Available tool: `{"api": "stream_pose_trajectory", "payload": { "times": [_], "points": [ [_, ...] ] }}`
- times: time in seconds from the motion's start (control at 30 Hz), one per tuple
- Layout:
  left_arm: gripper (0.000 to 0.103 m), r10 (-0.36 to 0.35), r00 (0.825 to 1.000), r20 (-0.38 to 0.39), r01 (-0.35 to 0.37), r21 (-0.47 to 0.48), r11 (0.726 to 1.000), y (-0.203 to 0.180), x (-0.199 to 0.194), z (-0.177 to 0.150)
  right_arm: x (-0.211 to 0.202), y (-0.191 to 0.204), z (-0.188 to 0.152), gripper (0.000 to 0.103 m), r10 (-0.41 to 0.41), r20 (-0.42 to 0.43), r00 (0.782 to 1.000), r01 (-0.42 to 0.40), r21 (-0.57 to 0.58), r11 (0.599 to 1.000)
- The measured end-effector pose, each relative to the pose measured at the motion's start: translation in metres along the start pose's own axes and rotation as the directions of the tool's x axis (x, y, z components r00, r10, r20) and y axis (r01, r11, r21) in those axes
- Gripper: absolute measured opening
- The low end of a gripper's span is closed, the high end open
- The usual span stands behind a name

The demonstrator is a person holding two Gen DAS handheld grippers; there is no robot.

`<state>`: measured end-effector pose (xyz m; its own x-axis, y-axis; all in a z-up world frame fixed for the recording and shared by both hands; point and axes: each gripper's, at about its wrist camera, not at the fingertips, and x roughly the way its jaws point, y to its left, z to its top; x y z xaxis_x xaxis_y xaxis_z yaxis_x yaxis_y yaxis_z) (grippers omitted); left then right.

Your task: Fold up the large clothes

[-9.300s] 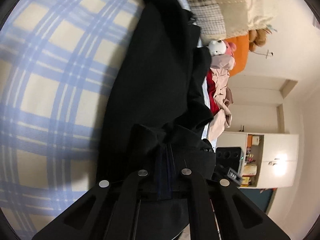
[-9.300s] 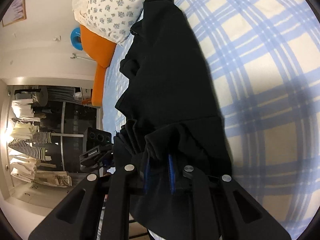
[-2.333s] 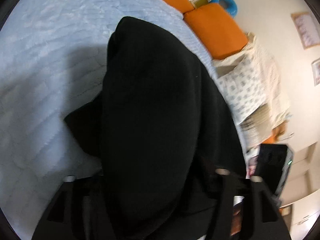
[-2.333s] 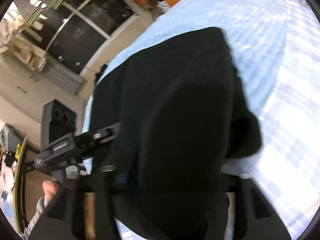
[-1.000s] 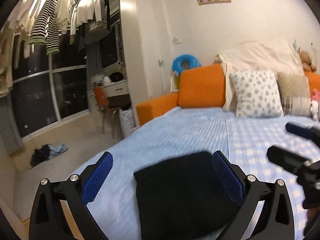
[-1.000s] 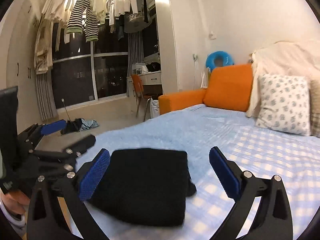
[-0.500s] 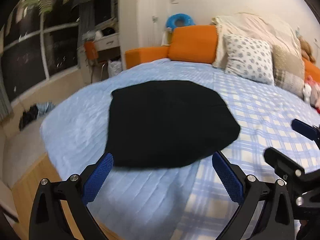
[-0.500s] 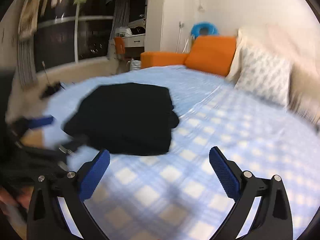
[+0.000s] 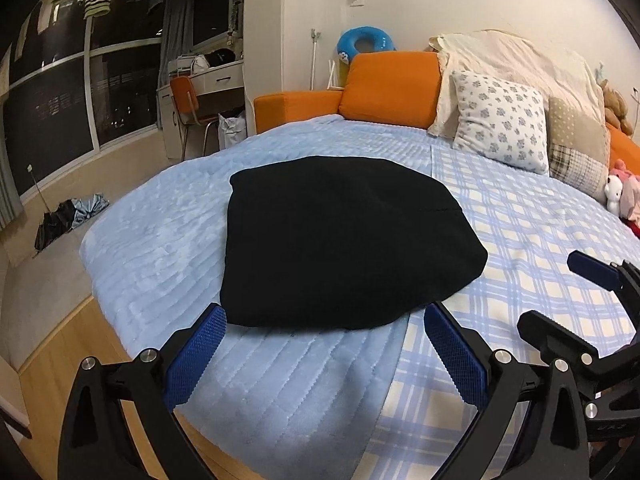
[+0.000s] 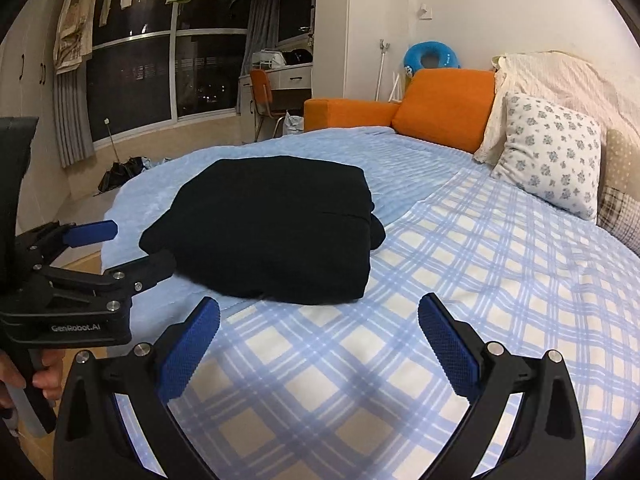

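A black garment [image 9: 340,240] lies folded in a compact bundle on the bed, half on the light blue quilt [image 9: 168,240] and half on the checked sheet [image 9: 540,240]. My left gripper [image 9: 320,344] hovers open just in front of its near edge, nothing between the blue pads. In the right wrist view the same black garment [image 10: 276,228] rests ahead and to the left of my right gripper [image 10: 318,336], which is open and empty above the checked sheet [image 10: 440,280]. The left gripper [image 10: 96,248] also shows at the left edge there, held by a hand [image 10: 44,380].
Orange cushions [image 9: 392,88], a floral pillow [image 9: 500,136] and soft toys [image 9: 620,196] line the head of the bed. A desk with an orange chair [image 9: 188,104] stands by the dark window. Clothes lie on the floor [image 9: 64,220] beyond the bed's left edge.
Both grippers let go of the black garment, which now lies folded on the bed. Over the last second both drew nearer and tilted down towards it.
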<state>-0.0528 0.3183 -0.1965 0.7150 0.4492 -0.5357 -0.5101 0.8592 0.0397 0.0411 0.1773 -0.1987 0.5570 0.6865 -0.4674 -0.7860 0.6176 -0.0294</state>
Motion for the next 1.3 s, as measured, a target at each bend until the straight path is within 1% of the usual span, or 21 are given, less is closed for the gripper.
{"api": "stream_pose_trajectory", "payload": {
  "times": [0.43,0.63,0.93,1.3],
  "points": [
    [0.1,0.019,1.0,-0.014,-0.019,-0.007,1.0,0.001,-0.004,-0.005,0.001,0.002,0.0,0.098,-0.002,0.007,1.0,0.002,0.008,1.0],
    [0.1,0.034,0.999,-0.004,-0.034,0.002,0.999,0.002,-0.007,-0.008,0.001,0.001,0.0,0.098,-0.011,0.013,1.0,0.011,0.017,1.0],
    [0.1,0.06,0.998,-0.005,-0.06,-0.021,0.998,0.009,-0.01,-0.014,-0.001,0.0,0.001,0.098,-0.02,0.024,1.0,0.019,0.026,0.999],
    [0.1,0.065,0.998,-0.016,-0.066,-0.027,0.997,0.008,-0.01,-0.023,0.0,0.001,0.002,0.098,-0.022,0.026,0.999,0.022,0.021,1.0]
  ]
}}
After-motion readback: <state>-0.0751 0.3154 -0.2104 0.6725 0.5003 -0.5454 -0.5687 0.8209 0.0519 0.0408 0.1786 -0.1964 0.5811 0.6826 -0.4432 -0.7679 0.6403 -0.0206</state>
